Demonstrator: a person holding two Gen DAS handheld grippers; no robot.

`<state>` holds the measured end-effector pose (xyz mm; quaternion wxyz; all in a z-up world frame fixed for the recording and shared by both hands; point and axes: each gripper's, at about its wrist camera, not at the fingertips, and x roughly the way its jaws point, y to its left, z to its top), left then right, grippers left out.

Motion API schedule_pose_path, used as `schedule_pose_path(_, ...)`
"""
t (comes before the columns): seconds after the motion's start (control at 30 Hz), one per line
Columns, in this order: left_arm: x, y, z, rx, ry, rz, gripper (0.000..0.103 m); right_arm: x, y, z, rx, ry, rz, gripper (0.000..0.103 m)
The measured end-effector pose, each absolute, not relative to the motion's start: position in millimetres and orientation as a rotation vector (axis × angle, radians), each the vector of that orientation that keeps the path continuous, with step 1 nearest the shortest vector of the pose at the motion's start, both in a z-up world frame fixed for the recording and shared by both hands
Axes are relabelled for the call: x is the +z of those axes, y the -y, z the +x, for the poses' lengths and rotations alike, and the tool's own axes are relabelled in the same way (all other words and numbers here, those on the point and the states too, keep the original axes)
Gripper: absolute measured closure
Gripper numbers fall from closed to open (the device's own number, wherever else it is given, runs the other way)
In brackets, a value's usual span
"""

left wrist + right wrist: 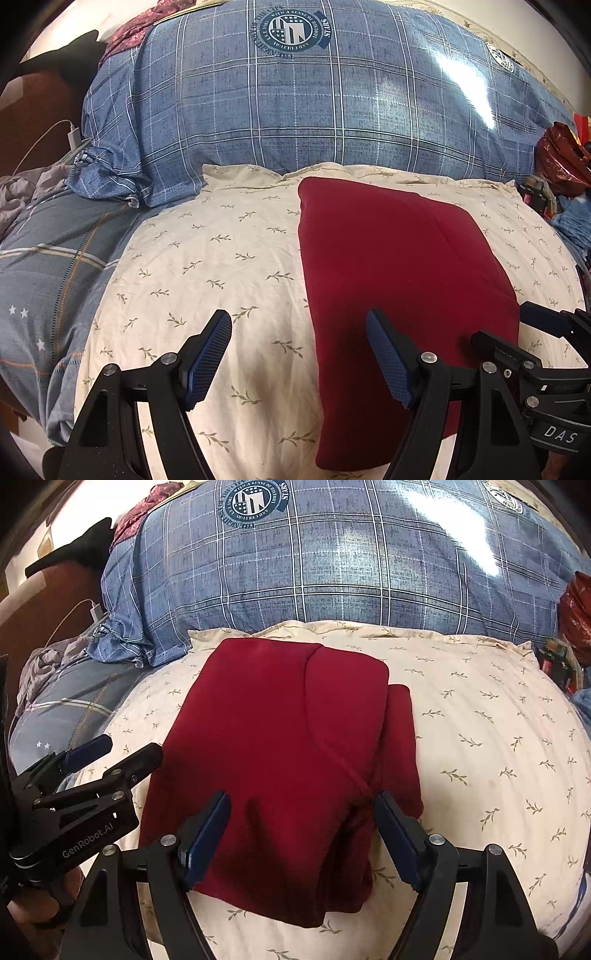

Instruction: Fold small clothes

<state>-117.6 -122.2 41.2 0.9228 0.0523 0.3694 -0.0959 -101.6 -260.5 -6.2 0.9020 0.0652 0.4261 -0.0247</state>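
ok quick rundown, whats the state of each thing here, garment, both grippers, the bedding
red garment: folded into a compact stack, lying flat on the cream pillow
cream pillow: flat, bearing the garment
left gripper: open, empty, one finger over the garment's edge
right gripper: open, empty, over the garment's near end
blue plaid duvet: bunched up behind the pillow
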Motion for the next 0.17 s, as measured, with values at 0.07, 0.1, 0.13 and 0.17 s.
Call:
schedule_pose_path(0.07,39.5,120.6,-114.8,-0.203,-0.758,0.101,0.029,-6.6,263.0,-101.1,-0.049,-0.874,0.142,0.022)
schedule_pose_path(0.1,38.6,117.2,-111.4,-0.206,-0.764,0.090,0.029,-5.5,266.9,-100.8,-0.048,-0.864,0.156,0.022)
schedule_pose_path(0.13,37.9,113.0,-107.6,-0.202,-0.769,0.078,0.029,-3.4,274.3,-99.5,-0.056,-0.853,0.170,0.022)
schedule_pose_path(0.17,37.5,107.2,-103.4,-0.192,-0.771,0.069,0.028,-1.5,281.9,-97.8,-0.071,-0.846,0.175,0.022)
